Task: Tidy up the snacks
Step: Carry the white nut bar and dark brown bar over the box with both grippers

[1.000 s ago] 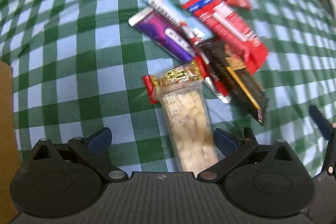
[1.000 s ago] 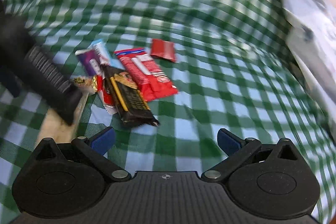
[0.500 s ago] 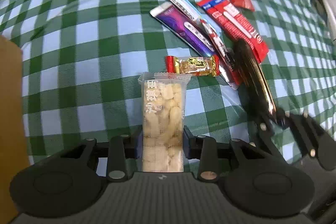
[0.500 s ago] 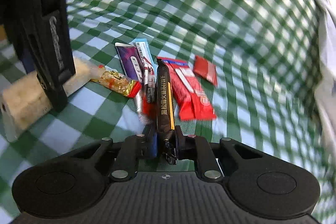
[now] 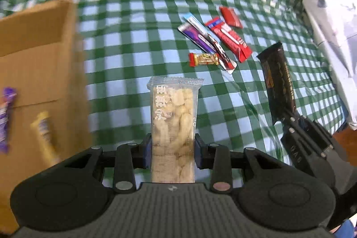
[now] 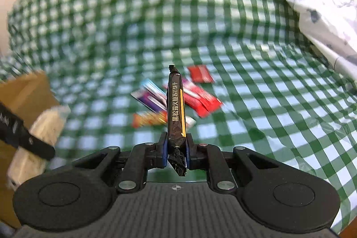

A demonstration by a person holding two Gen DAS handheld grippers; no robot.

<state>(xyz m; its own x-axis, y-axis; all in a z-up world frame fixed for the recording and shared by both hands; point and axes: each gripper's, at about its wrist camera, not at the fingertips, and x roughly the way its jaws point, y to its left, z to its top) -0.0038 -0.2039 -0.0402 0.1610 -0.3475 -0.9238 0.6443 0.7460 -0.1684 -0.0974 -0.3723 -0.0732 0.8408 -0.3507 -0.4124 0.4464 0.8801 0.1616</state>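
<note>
L gripper (image 5: 173,154): pads clamped on clear biscuit pack (image 5: 173,124), lifted beside cardboard box (image 5: 38,55). R gripper (image 6: 176,152): jaws nearly closed, pinching black wafer bar (image 6: 176,108) edge-on. Beyond, w/ remaining snacks (image 5: 214,41) lying on checked cloth (image 5: 138,41).

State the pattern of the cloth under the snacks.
Green and white checks on the cloth; the left wrist view shows it best.

A green-and-white checked cloth (image 5: 138,41) covered the desk, and on it lay a cluster of snacks, a red packet (image 5: 231,17), a long red wrapper (image 5: 229,40), a purple bar (image 5: 196,37), a blue bar (image 5: 196,22) and a small gold candy (image 5: 204,59), with a cardboard box (image 5: 38,55) well to their left.
</note>
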